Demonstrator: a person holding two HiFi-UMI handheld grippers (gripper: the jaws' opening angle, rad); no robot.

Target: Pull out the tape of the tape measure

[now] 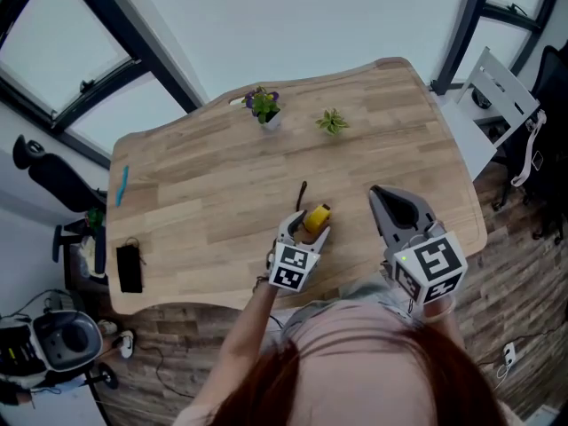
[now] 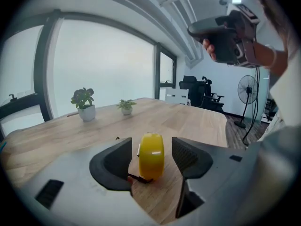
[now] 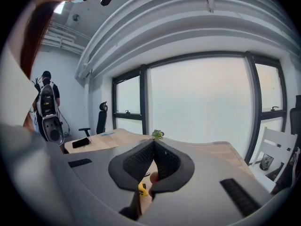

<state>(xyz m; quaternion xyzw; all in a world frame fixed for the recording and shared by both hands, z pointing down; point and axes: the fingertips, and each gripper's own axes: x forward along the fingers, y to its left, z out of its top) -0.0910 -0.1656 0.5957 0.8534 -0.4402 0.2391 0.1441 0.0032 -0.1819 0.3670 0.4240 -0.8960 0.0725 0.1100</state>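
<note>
The yellow tape measure [image 2: 152, 161] stands on its edge on the wooden table [image 1: 204, 193], a thin black strap at its base. My left gripper [image 2: 151, 149] is open around it, with a gap between each pad and the case. From the head view the tape measure [image 1: 317, 216] sits near the table's front edge inside the left gripper [image 1: 308, 225]. My right gripper [image 1: 376, 192] hovers to its right, above the table, shut with nothing between its jaws. In the right gripper view the jaws meet at the tips [image 3: 153, 143], and the tape measure [image 3: 142, 188] shows small below them.
Two small potted plants [image 1: 264, 106] [image 1: 332, 122] stand at the table's far side. A blue pen [image 1: 122, 185] and a black flat object [image 1: 130, 267] lie at the left end. A thin black strip [image 1: 302, 193] lies just beyond the tape measure. A white chair [image 1: 501, 96] stands off the right end.
</note>
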